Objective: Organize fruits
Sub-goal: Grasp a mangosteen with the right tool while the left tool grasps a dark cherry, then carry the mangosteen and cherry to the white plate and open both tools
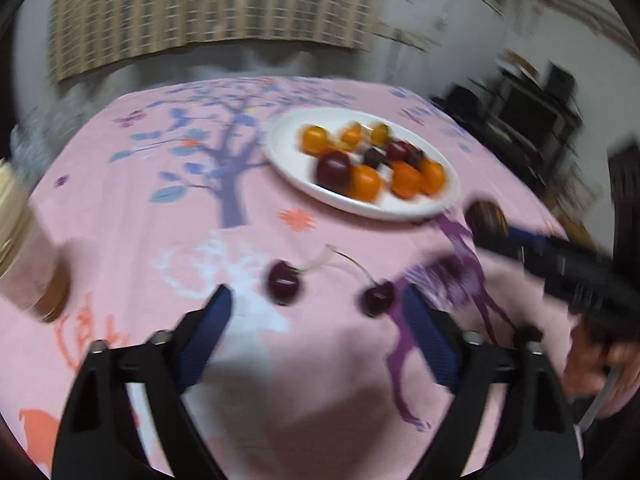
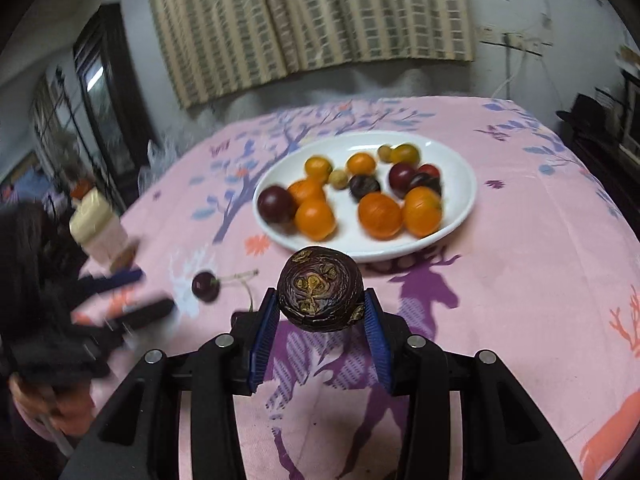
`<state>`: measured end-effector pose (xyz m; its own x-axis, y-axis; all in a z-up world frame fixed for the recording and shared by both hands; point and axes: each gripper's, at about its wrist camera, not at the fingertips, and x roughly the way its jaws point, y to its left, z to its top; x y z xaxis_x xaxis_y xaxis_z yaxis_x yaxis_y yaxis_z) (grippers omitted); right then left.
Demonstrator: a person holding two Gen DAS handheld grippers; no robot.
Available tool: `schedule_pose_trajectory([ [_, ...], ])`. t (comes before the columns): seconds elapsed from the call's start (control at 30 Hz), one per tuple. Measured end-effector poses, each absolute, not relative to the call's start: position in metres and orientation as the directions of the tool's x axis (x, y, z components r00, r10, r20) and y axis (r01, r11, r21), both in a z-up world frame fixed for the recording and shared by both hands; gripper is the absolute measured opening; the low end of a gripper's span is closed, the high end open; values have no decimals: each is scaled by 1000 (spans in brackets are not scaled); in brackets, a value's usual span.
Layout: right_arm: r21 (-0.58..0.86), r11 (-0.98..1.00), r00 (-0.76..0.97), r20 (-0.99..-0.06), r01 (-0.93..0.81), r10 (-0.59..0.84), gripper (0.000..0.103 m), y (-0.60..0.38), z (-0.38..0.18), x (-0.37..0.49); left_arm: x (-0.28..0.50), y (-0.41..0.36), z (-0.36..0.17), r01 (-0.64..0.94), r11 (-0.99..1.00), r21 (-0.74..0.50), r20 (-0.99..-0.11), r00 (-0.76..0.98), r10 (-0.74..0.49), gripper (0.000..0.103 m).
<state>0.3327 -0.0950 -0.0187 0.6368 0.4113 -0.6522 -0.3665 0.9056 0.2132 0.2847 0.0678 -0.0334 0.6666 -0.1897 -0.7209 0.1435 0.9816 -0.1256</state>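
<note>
A white plate [image 1: 288,160] [image 2: 460,208] holds several orange and dark purple fruits. My right gripper [image 2: 322,306] is shut on a wrinkled dark purple fruit [image 2: 320,288] and holds it above the cloth just before the plate's near rim; the fruit also shows in the left wrist view [image 1: 484,216]. My left gripper [image 1: 316,304] is open and empty, low over two stemmed dark cherries, one [image 1: 283,285] between the fingers, the other [image 1: 378,298] by the right finger. One cherry [image 2: 205,286] shows in the right wrist view.
The table has a pink cloth [image 1: 140,208] with tree and deer prints. A jar with a cream lid [image 2: 100,228] stands at the left, also seen in the left wrist view [image 1: 28,248]. A dark cabinet [image 1: 528,116] stands beyond the table's right edge.
</note>
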Motion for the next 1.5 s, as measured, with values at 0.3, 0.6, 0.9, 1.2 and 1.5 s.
schedule_pose_trajectory([
  [0.3,270,903,645,-632,-336,429,43,-111,-11,335,305,22,-66,243,970,-13,-788,595,-159,46],
  [0.6,266,903,648,-631,-337,427,43,-113,-9,331,324,14,-75,251,968,-19,-798,580,-166,30],
  [0.9,250,903,674,-602,-350,428,43,-111,-7,334,316,28,-28,242,966,-92,-714,661,-233,29],
  [1.2,147,950,762,-569,-277,310,43,-101,10,398,408,24,15,181,979,-92,-680,707,-195,29],
  [1.5,107,955,710,-647,-277,278,43,-89,-15,456,480,16,-15,152,987,-58,-751,644,-143,29],
])
